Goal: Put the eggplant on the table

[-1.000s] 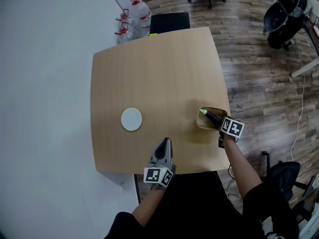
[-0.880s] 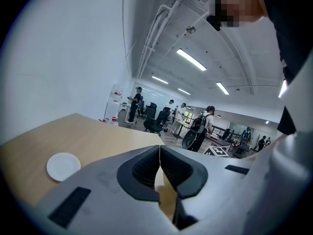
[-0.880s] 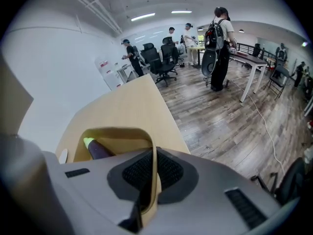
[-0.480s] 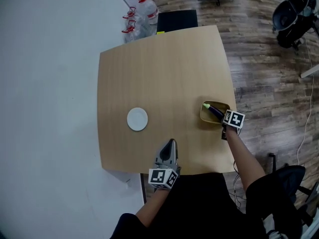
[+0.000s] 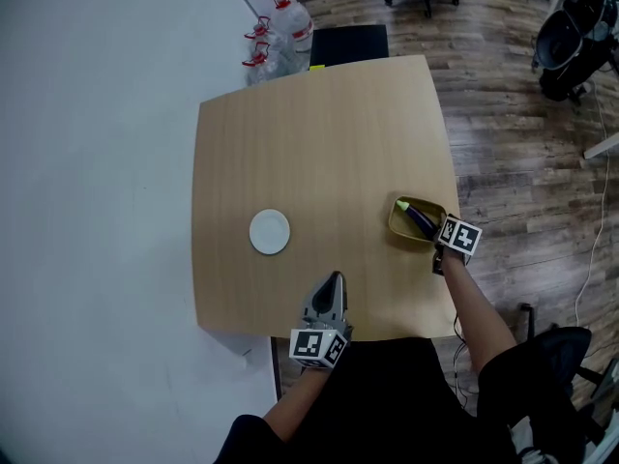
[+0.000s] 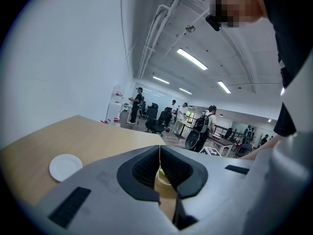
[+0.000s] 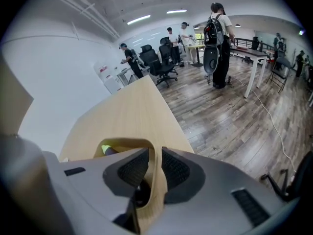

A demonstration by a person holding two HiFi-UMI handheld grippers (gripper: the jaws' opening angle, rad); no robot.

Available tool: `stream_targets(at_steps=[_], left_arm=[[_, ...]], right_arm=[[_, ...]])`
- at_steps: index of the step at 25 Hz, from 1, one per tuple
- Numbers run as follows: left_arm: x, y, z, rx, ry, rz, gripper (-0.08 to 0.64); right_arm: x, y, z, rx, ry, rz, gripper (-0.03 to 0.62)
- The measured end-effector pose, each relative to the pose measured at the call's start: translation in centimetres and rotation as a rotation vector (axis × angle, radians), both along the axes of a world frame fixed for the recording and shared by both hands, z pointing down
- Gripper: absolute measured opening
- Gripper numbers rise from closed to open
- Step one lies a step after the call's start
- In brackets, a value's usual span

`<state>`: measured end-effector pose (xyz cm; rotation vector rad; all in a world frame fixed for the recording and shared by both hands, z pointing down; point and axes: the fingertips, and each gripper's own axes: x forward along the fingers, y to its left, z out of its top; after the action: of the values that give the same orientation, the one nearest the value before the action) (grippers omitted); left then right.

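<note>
A purple eggplant (image 5: pixel 418 218) with a pale green tip lies in a tan bowl (image 5: pixel 395 228) at the right edge of the wooden table (image 5: pixel 319 133). My right gripper (image 5: pixel 434 240) is at the bowl's near right rim, pointing steeply down. Its jaws are opening, with the thin rim (image 7: pixel 127 142) still between them in the right gripper view (image 7: pixel 155 160). There the eggplant (image 7: pixel 111 151) shows just past the left jaw. My left gripper (image 5: pixel 335 278) rests shut and empty at the table's near edge (image 6: pixel 160 153).
A small white plate (image 5: pixel 269 231) lies left of the table's middle, also in the left gripper view (image 6: pixel 65 166). Water bottles (image 5: pixel 276 37) and a black chair (image 5: pixel 348 42) stand beyond the far edge. Wooden floor drops off right of the bowl.
The bowl with the eggplant has sunk a little toward the table with my right gripper, and its shadow has shrunk. The left gripper has stayed put.
</note>
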<state>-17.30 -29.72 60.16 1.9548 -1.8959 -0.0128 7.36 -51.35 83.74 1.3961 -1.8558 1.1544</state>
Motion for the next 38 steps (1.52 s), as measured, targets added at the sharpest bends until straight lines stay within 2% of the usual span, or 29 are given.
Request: stream_targets(at_steps=[3, 7, 18, 25, 29, 31, 36, 38], left_arm=[[-0.1, 0.6, -0.1, 0.009, 0.004, -0.002, 0.014], [-0.4, 1.1, -0.8, 0.026, 0.015, -0.009, 0.014], [-1.7, 4.1, -3.4, 0.104, 0.066, 0.018, 0.014], [-1.4, 9.2, -3.2, 0.104, 0.084, 0.081, 0.014], [-1.3, 12.4, -1.8, 0.032, 0.114, 0.115, 0.014], [-1.3, 14.2, -1.6, 0.024, 0.123, 0.116, 0.014], [-0.8, 18.3, -2.4, 0.038, 0.121, 0.136, 0.014], [-0.4, 19.9, -2.5, 0.02, 0.1, 0.135, 0.014]], right_arm=[[-0.5, 0.4, -0.9, 0.032, -0.026, -0.045, 0.167], [-0.4, 1.4, -2.9, 0.068, -0.033, -0.07, 0.173], [-3.6, 7.0, -13.3, 0.256, -0.096, -0.174, 0.183], [-3.7, 15.6, -20.1, 0.404, -0.091, -0.184, 0.182], [-4.1, 21.6, -23.3, 0.458, -0.109, -0.188, 0.169], [-4.6, 24.7, -24.7, 0.474, -0.128, -0.208, 0.152], [-4.3, 32.4, -27.2, 0.537, -0.015, -0.24, 0.107], [-4.0, 35.3, -28.1, 0.554, -0.023, -0.238, 0.077]])
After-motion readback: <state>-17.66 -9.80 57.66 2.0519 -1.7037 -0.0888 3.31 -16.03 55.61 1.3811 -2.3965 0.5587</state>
